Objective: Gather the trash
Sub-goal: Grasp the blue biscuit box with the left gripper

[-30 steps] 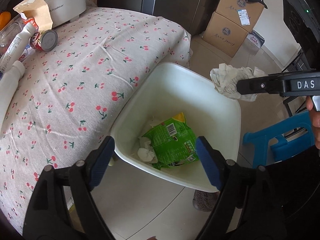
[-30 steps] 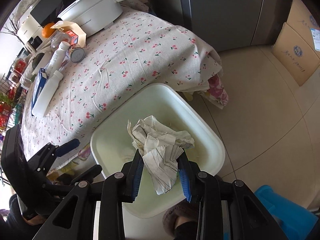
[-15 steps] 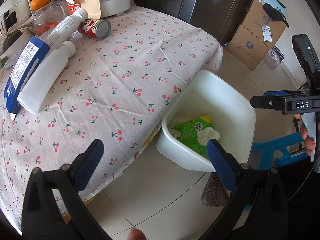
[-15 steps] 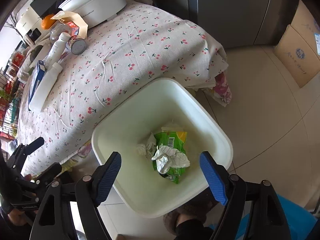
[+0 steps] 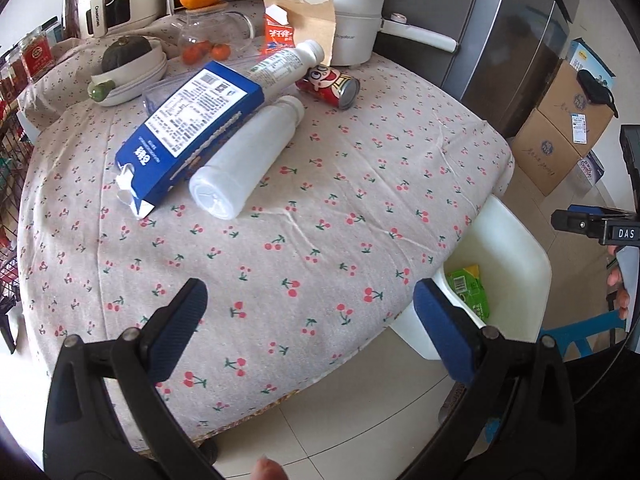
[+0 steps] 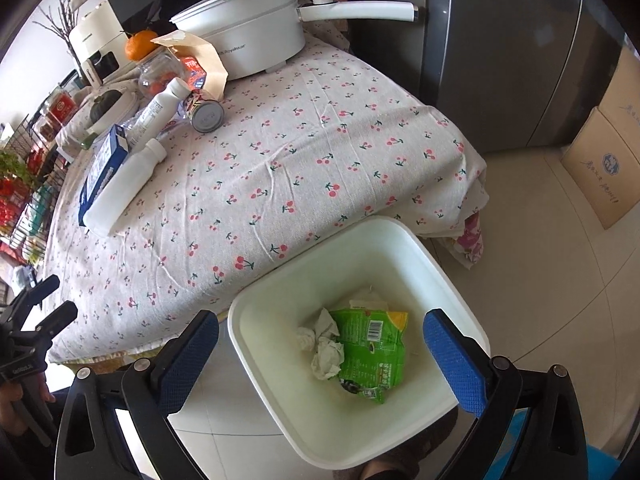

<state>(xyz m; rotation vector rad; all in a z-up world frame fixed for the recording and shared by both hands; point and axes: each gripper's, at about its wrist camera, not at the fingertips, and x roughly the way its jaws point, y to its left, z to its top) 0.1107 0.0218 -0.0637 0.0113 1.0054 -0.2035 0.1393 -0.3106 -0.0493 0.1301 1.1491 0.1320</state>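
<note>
- White square plastic bin (image 6: 400,240): stands on the floor just beside the table edge, lower centre of the right wrist view. Inside lie a green printed snack wrapper (image 6: 370,354), flattened, and crumpled white tissue wads (image 6: 326,346) touching its left edge.
- Remaining trash on the cherry-print tablecloth (image 5: 320,220), upper left of the left wrist view: a blue and white carton (image 5: 192,128), a plain white plastic bottle (image 5: 248,160), a labelled white bottle (image 5: 284,66) and a red drink can (image 5: 334,86), all lying on their sides.
- Orientation: the plain white bottle's long axis runs diagonally, cap toward upper right, base toward lower left; the carton lies parallel, touching it.
- My left gripper (image 5: 308,320): blue-padded fingers wide apart, holding nothing, over the near table edge.
- My right gripper (image 6: 320,354): fingers wide apart, empty, spanning the bin's opening from above without contact.
</note>
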